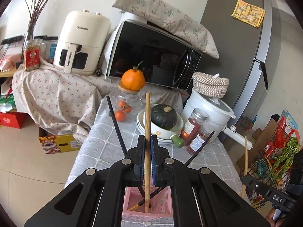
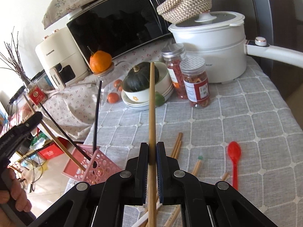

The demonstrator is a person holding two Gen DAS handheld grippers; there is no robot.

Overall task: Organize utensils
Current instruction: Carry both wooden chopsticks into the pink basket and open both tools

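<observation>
Wooden chopstick (image 1: 147, 141) stands upright, tip already inside the pink holder (image 1: 130, 206), left claw (image 1: 148, 143) pinching it; right claw (image 2: 152, 151) pinches another chopstick (image 2: 152, 104), the holder down-left of it.

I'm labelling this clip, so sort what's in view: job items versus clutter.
Job items: pink holder; wooden chopstick in the left gripper; wooden chopstick in the right gripper; loose chopsticks; red spoon.

Clutter: microwave; air fryer; white pot; squash; jars.
</observation>
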